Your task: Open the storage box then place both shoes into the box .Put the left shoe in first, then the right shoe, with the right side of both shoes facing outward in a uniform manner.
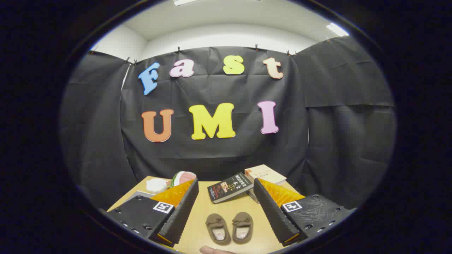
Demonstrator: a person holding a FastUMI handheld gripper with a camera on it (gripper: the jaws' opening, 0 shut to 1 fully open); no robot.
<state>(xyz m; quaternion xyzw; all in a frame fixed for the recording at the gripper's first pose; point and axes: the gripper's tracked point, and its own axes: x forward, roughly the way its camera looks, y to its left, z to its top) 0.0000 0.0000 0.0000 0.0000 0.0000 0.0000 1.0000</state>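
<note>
The tool [226, 211] hung over the wooden worktop [201, 215] with its two fingers spread wide and nothing gripped. In the gap between them, on the near part of the worktop, sat two small brown shoes [229, 228], side by side and almost touching, toes pointing away toward the booth wall, their openings showing pale insoles. They lay apart from both fingers, with bare wood on either side.

Beyond the shoes and between the fingertips lay a dark-covered book [229, 187], tilted and resting partly against a second, pale-covered book [265, 173] behind it to the right; two books in all, with something more tucked under them that I could not make out. Off to the left, past the left finger, stood a white crumpled-looking object [156, 185] and next to it a rounded pink, white and green thing [183, 177], the two close together. A flat grey item [139, 194] lay partly hidden behind the left finger.

The far edge of the worktop ran close to the black cloth wall, and the clutter sat along that far edge. At the near edge, just below the shoes, a fingertip of a person's hand [212, 250] peeked in.
</note>
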